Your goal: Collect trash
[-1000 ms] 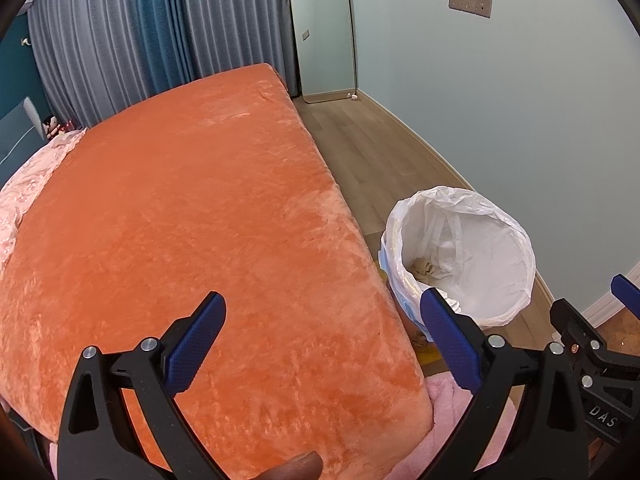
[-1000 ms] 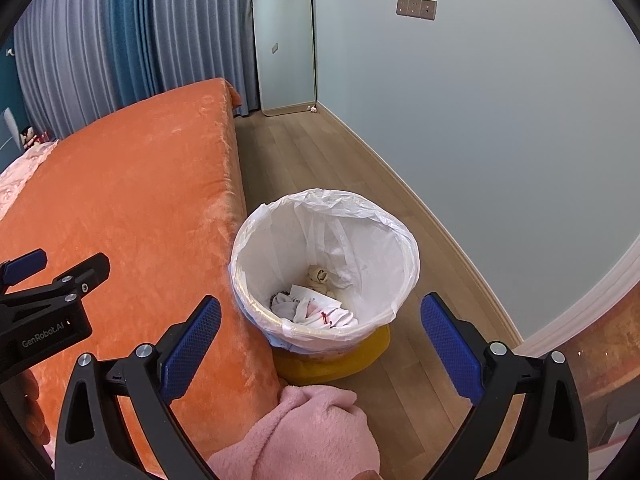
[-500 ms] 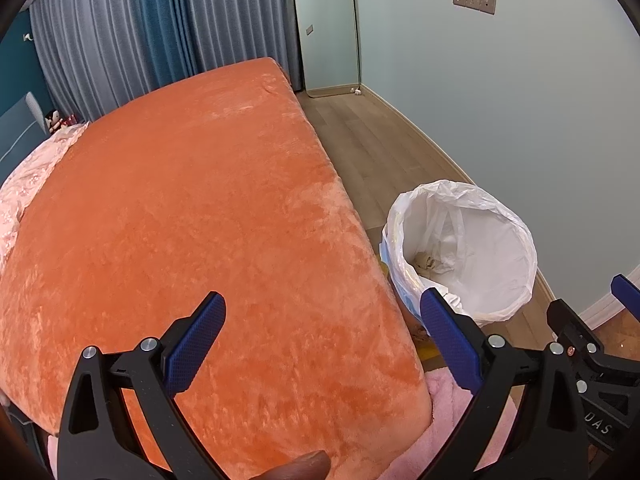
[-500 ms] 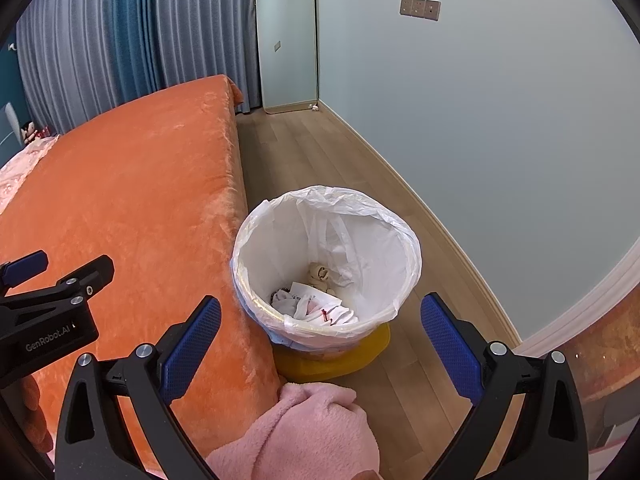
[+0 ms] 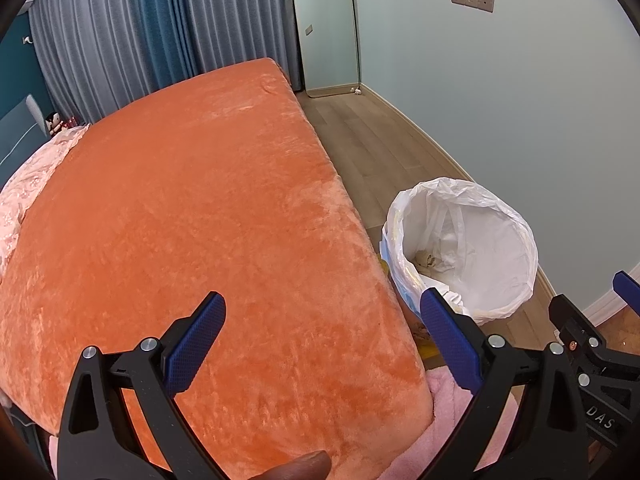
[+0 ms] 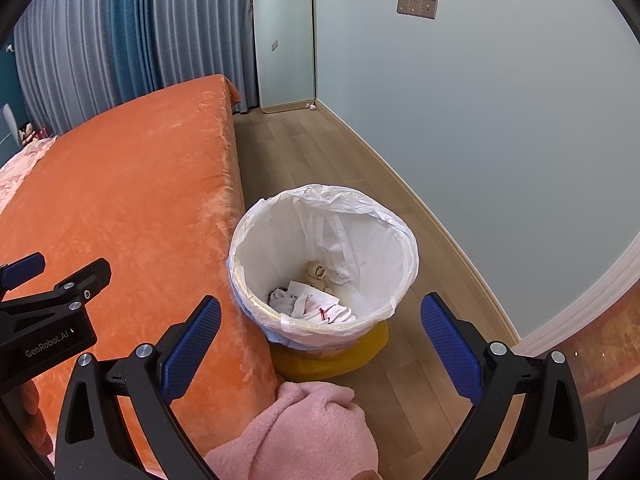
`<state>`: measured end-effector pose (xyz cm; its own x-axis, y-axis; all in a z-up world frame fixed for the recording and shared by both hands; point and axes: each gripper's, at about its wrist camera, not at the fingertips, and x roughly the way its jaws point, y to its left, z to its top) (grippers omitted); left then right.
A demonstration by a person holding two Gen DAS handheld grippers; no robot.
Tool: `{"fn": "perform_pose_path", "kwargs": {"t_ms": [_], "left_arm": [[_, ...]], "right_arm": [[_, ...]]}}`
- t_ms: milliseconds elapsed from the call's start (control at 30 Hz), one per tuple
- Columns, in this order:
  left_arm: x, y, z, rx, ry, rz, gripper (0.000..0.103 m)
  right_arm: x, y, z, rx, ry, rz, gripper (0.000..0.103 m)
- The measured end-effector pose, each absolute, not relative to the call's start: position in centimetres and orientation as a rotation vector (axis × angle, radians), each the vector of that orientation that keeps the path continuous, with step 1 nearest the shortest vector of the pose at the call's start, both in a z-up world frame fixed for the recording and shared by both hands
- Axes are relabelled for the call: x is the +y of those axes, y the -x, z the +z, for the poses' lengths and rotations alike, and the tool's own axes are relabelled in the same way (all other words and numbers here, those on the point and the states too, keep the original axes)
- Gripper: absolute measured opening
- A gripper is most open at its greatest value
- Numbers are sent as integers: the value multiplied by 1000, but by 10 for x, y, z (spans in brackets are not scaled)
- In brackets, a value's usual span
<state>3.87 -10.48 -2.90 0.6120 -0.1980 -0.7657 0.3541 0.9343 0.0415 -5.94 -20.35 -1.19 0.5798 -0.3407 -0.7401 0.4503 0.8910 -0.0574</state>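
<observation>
A yellow trash bin with a white plastic liner [image 6: 400, 236] stands on the wood floor beside the bed; it also shows in the left wrist view [image 5: 516, 240]. Crumpled white and tan trash [image 6: 316, 304] lies at its bottom. My right gripper [image 6: 320, 328] is open and empty, hovering above and in front of the bin. My left gripper [image 5: 322, 324] is open and empty over the near corner of the orange bed cover [image 5: 192, 220]. The left gripper also shows at the left edge of the right wrist view [image 6: 56, 296].
The bed [image 6: 120, 200] fills the left side. A pink fluffy cloth [image 6: 304, 432] lies at the bed's near corner by the bin. A pale wall [image 6: 480, 140] runs along the right. A standing mirror [image 6: 284, 40] and curtains [image 6: 120, 32] are at the far end.
Both grippers have drifted slightly back and up; the bin and bed sit a little lower in the views. Both grippers stay open and empty.
</observation>
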Motion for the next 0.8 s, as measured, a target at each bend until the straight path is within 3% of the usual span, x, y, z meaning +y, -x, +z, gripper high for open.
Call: {"fn": "perform_pose_path", "kwargs": {"t_ms": [800], "left_arm": [[-104,-38,-30,862,-193,-319,93]], "right_arm": [[-206,60,-13,840,-129,-461,96]]}}
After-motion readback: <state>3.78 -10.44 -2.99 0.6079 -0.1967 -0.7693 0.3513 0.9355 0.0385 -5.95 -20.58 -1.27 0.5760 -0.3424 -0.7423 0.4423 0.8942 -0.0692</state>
